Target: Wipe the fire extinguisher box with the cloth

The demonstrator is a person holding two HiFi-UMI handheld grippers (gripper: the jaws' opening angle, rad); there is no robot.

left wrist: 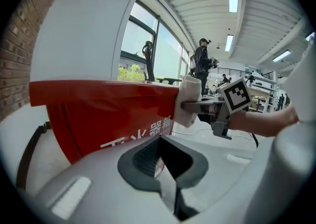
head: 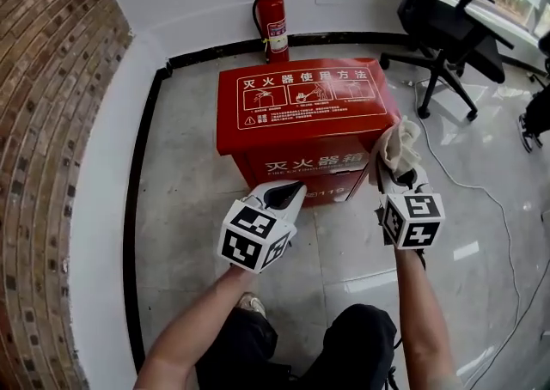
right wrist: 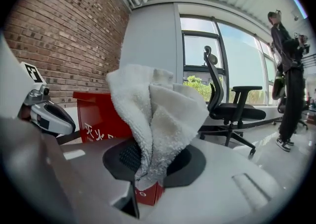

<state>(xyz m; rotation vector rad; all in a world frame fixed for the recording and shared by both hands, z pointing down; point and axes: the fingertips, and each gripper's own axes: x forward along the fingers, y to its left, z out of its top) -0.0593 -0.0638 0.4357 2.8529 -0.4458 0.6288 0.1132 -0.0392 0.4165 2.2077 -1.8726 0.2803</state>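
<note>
Reaching forward over our dark-trousered knees, we held both bare forearms out toward the red fire extinguisher box point(head: 301, 105), which stood on the grey floor point(head: 189, 208) in front of the white wall, with a red fire extinguisher point(head: 274, 26) upright behind it. Our left forearm point(head: 198, 319) ran up from the lower left and carried the left tongs point(head: 288, 193) low before the box's front face, tips aimed at the white lettering there and slightly downward. Our right forearm point(head: 421, 311) came up on the right, and the right tongs point(head: 402, 175) sat just beside the box's front right corner, a little higher than the left pair.

In the left gripper view the left tongs point(left wrist: 160, 161) stood only narrowly apart, a sliver of the box point(left wrist: 98, 114) showing through the gap and nothing between the pads. In the right gripper view the right tongs point(right wrist: 148, 168) were clamped at a narrow setting on the white cloth point(right wrist: 158, 119), which bunched upward out of the pads in thick folds. From the left gripper view that cloth point(left wrist: 187, 90) lay against the right end of the lid's front edge. A black office chair point(head: 447, 32) stood well apart at the right, near the window
</note>
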